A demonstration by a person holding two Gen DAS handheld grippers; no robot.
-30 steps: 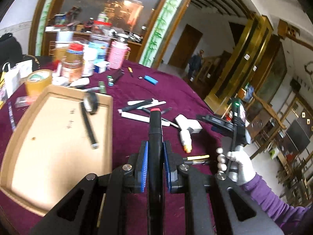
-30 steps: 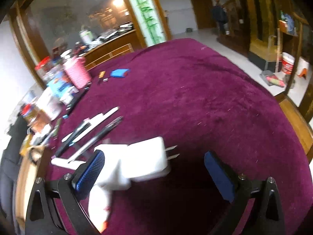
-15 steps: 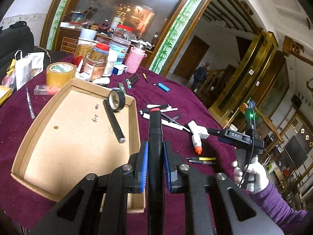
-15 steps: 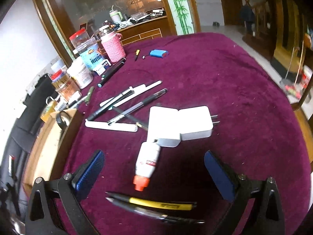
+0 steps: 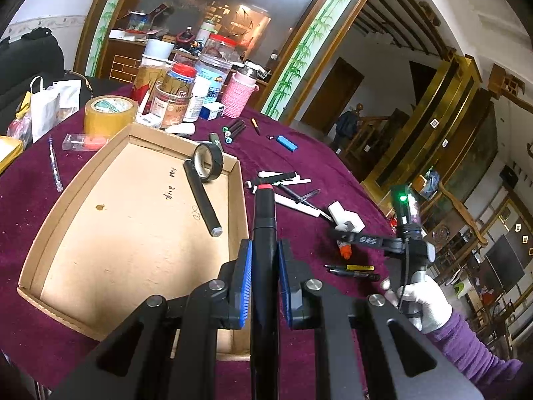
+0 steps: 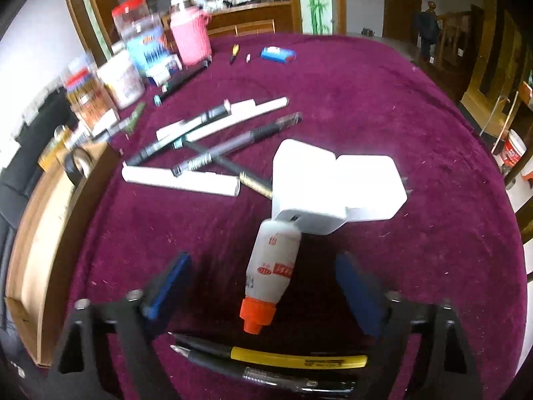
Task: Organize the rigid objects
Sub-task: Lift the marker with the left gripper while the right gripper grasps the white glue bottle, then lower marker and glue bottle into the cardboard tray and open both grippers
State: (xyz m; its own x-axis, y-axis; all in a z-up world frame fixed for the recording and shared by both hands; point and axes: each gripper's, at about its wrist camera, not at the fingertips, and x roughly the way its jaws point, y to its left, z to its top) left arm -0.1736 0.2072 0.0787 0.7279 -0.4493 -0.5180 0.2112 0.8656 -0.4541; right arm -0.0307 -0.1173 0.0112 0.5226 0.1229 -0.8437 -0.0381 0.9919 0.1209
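My left gripper [image 5: 265,283] is shut on a thick black marker [image 5: 265,213] with a red ring near its tip. It hangs over the right rim of the cardboard tray [image 5: 116,240]. In the tray lie a black tape roll [image 5: 208,161] and a black bar [image 5: 203,200]. My right gripper [image 6: 263,290] points down at the cloth, its jaws closing. A white glue bottle [image 6: 274,260] with an orange cap lies between the pads, untouched. The left wrist view shows the right gripper [image 5: 366,240] in a white-gloved hand [image 5: 419,300].
Two white chargers [image 6: 333,183] lie just beyond the bottle. Several pens and white tubes [image 6: 206,133] are scattered to its left, and a yellow pen [image 6: 299,361] lies near my right gripper. Jars, a pink cup [image 5: 238,95] and a tape roll [image 5: 110,113] crowd the far edge.
The right gripper has drawn back from the chargers to straddle the glue bottle, and its jaws have narrowed. The left gripper has shifted with the marker to the tray's right rim.
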